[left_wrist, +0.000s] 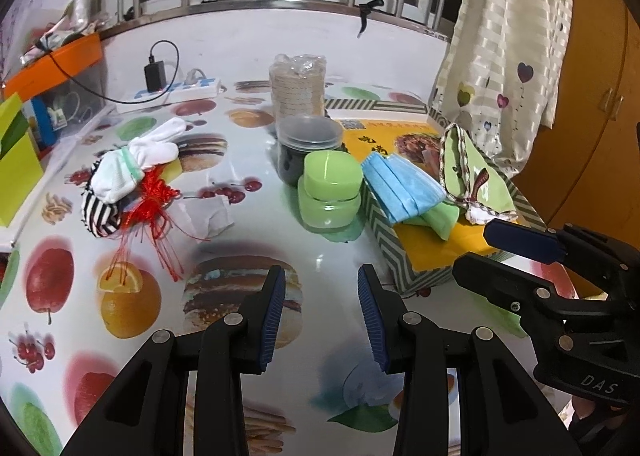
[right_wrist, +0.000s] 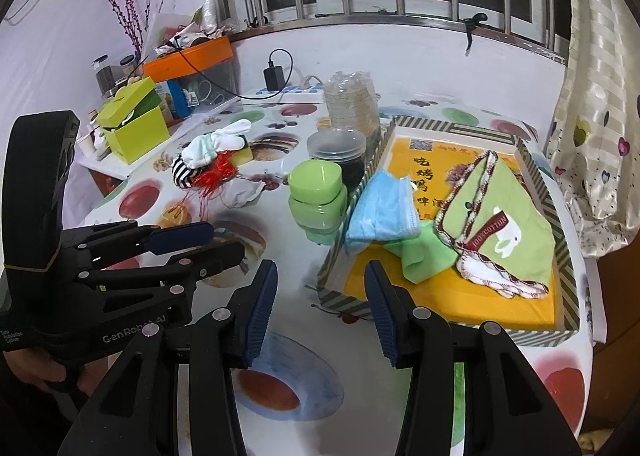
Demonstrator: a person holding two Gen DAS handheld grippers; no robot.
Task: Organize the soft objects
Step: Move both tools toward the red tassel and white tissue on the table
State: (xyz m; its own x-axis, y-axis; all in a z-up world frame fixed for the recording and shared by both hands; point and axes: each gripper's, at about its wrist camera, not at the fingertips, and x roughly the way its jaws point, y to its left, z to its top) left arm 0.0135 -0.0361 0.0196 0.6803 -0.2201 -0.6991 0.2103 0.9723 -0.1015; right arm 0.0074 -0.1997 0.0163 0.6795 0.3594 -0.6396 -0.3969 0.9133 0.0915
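The surface (left_wrist: 320, 224), covered in a fruit-and-burger print cloth, carries all items. On its right side sits a shallow box tray (right_wrist: 568, 268) with a striped rim and yellow floor. Inside the tray lie a green towel with a crocheted edge (right_wrist: 500, 232), a stack of blue face masks (right_wrist: 380, 208) draped over the tray's left wall, and a small green cloth (right_wrist: 420, 252) between and partly under them.

Just left of the tray stand a green lidded jar (left_wrist: 330, 192), a clear tub with dark contents (left_wrist: 308, 144) behind it, and a wrapped stack of cups (left_wrist: 298, 86) further back.

Well apart to the left lies a loose pile: white socks (left_wrist: 136, 164) on top of a black-and-white striped cloth (left_wrist: 100, 212), a yellow sponge (left_wrist: 172, 170) beside them, and a red tasselled knot (left_wrist: 154, 200) trailing toward the near edge. A crumpled tissue (left_wrist: 212, 212) lies beside the pile.

The left claw (left_wrist: 322, 316) hovers above bare surface, fingers spread, holding nothing. The right claw (right_wrist: 320, 312) hovers at the tray's near-left corner, likewise spread and empty.

A power strip with a black charger (left_wrist: 156, 76) lies at the far edge.
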